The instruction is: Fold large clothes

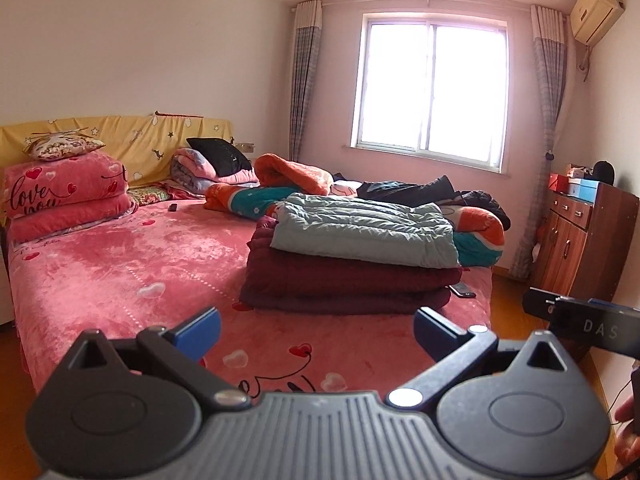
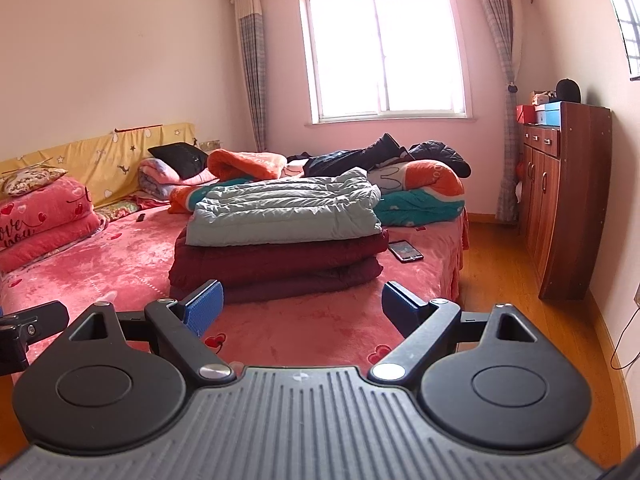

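Both grippers are held above the near end of the bed (image 1: pixel 120 256), well short of the clothes: the left gripper (image 1: pixel 316 330) is seen with its blue-padded jaws spread wide and nothing between them, and the right gripper (image 2: pixel 302 306) is likewise held apart and empty. A folded stack is found toward the right side of the pink bedspread: a pale green padded coat (image 1: pixel 364 232) is laid flat on top of a dark maroon padded garment (image 1: pixel 344 280), the two touching and roughly squared up. Just beside the stack's right edge a phone (image 2: pixel 405 250) is seen lying face up on the spread. Behind the stack an orange and teal blanket (image 1: pixel 476 236) is bunched, and dark clothes (image 1: pixel 408 190) are heaped on it near the window (image 1: pixel 432 92). At the head of the bed pink "love you" pillows (image 1: pixel 64 200) are piled against a yellow-covered headboard (image 1: pixel 132 140). A wooden cabinet (image 2: pixel 560 200) is stood against the right wall, and part of the right gripper's body is caught at the right edge of the left wrist view
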The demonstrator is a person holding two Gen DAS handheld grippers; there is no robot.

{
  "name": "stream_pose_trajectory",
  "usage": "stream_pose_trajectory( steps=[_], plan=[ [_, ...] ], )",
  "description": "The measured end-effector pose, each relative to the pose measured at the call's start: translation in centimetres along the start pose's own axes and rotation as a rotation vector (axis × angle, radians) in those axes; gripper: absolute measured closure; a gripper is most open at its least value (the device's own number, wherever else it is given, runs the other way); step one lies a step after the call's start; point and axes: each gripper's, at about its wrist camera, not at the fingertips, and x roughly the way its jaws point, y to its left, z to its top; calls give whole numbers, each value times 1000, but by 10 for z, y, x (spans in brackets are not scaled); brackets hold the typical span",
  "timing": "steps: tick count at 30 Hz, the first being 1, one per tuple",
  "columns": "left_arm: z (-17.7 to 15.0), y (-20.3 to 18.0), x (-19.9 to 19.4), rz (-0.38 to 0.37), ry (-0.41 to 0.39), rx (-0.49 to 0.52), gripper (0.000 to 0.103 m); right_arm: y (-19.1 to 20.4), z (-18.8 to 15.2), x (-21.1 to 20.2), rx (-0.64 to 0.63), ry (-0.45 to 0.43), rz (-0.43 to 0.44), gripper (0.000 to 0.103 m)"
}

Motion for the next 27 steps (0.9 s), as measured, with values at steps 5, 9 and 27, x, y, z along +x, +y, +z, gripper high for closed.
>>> stream_pose_trajectory(
  steps=[5,9,27],
  plan=[
    [-3,0,4,14,9,6,1,2,-4,4,0,7,-3,0],
    [-5,0,8,16,18,9,1,1,-7,7,6,19,-2,0],
    [-16,-1,27,31,49,22,1,-6,-16,17,9,8,-23,0]
  ],
)
